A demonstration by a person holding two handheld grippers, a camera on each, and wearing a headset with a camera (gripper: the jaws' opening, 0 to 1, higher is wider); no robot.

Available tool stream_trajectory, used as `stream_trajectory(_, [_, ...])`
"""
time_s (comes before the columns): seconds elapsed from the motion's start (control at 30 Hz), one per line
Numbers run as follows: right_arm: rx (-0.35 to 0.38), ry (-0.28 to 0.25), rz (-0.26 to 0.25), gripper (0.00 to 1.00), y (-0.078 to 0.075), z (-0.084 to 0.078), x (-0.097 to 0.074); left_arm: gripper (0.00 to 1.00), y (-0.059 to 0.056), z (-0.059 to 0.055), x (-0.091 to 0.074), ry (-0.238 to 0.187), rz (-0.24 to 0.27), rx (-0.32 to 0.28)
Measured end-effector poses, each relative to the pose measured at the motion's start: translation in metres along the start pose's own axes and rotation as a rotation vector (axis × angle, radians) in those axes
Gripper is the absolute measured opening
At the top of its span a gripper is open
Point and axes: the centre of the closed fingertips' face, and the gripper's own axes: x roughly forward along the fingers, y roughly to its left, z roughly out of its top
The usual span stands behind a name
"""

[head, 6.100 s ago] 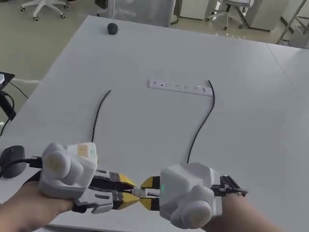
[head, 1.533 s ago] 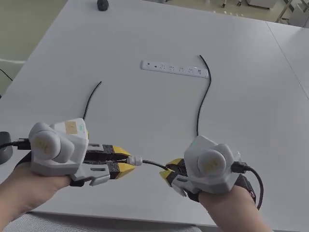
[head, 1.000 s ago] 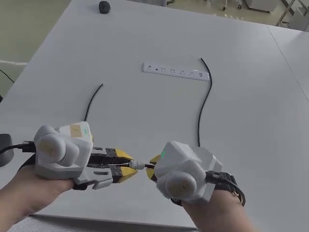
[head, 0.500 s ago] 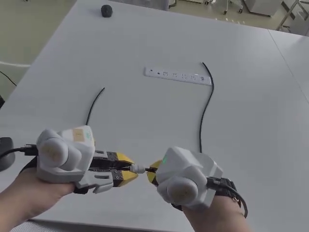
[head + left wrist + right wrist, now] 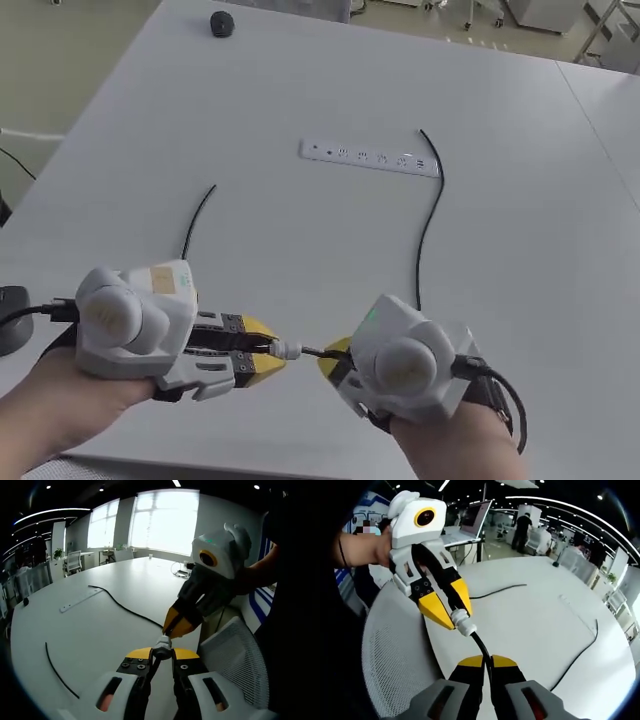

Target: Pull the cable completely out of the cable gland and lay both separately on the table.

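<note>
Cable (image 5: 312, 351) and cable gland (image 5: 286, 350) were held in the air, well apart from the power strip (image 5: 368, 158); the left gripper (image 5: 268, 352) clenched the gland, the right gripper (image 5: 335, 360) pinched the cable and had drawn away slightly, baring more black length; extraction begun, not finished.

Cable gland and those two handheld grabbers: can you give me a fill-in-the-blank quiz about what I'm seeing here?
The left gripper is shut on the cable gland, which is ____ in colour. The right gripper is shut on the ____ cable. Both grippers' jaw tips are ____. Missing words: white; black; yellow.
</note>
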Motion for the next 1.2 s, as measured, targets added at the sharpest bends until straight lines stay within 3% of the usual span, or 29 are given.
stream_trajectory(0.3, [0.09, 0.019, -0.003, 0.0, -0.004, -0.018, -0.002, 0.15, -0.005, -0.001, 0.0, -0.009, -0.005, -0.006])
stream_trajectory(0.47, [0.204, 0.018, 0.0, 0.0, -0.004, -0.026, 0.0, 0.15, -0.008, -0.001, 0.0, -0.011, -0.007, -0.003])
stream_trajectory(0.67, [0.261, 0.03, 0.004, 0.0, -0.005, -0.034, 0.001, 0.15, -0.01, -0.002, 0.002, -0.006, -0.009, 0.003])
stream_trajectory(1.2, [0.14, -0.008, 0.014, 0.01, -0.001, -0.026, -0.003, 0.16, -0.005, -0.004, -0.003, 0.002, 0.014, -0.007])
